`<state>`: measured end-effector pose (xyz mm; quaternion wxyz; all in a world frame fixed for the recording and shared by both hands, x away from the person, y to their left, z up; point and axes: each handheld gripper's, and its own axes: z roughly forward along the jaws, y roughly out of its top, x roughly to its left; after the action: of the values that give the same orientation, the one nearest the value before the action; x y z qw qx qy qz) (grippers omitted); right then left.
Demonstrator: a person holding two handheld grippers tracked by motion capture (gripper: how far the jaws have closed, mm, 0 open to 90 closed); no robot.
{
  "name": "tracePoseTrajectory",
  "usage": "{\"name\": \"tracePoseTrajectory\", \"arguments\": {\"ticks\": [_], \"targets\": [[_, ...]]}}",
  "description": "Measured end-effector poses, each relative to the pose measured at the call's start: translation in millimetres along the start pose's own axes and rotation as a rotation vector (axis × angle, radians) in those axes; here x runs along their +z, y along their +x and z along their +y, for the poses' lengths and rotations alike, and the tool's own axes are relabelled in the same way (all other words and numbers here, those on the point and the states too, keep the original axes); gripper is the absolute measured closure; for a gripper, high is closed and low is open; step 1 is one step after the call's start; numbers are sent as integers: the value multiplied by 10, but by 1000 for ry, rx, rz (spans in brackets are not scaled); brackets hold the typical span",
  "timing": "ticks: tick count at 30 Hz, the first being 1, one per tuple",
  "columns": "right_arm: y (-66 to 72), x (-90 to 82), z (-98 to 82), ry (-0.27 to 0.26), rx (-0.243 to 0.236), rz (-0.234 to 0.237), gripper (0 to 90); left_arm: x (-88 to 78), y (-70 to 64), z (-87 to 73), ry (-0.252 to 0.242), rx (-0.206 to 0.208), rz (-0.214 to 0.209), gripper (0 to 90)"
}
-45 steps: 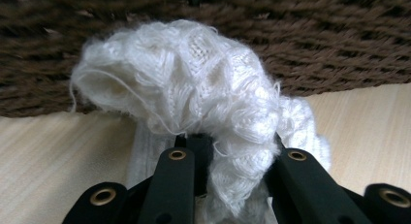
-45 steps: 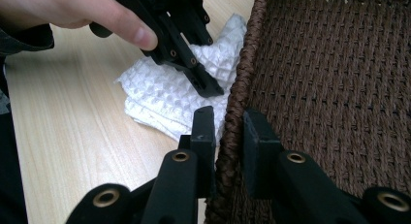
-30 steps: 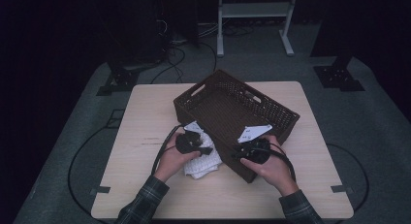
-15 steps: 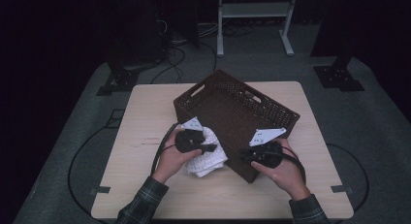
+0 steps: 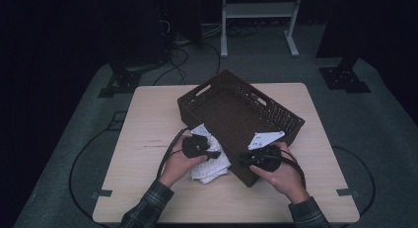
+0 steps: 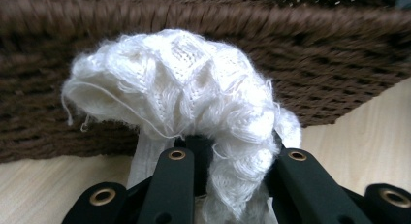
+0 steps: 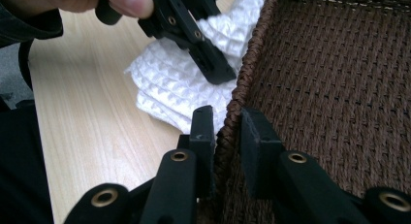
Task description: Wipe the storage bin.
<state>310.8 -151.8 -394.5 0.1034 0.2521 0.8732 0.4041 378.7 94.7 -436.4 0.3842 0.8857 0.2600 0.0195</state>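
On the table's near side, high view: left gripper (image 5: 213,154) over white cloth (image 5: 212,168) beside basket (image 5: 291,120). Left gripper view: jaws clenched on cloth. Right gripper view: right gripper (image 7: 227,128) clamps basket rim. Next, probably: lift cloth over rim.

My high view looks down over the bench (image 5: 148,188); both gripper views sit close at the basket (image 5: 276,117), six o'clock rim.

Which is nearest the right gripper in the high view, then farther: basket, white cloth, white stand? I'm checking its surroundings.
1. basket: its near wall sits between the right gripper jaws.
2. white cloth: just left, on the table.
3. white stand: far back, on the floor.
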Motion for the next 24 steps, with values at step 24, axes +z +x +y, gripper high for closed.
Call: {"name": "tracePoseTrajectory", "arguments": {"ticks": [24], "targets": [[7, 106, 79, -14, 8, -2, 742, -1, -58, 18, 18, 34, 7, 749]]}}
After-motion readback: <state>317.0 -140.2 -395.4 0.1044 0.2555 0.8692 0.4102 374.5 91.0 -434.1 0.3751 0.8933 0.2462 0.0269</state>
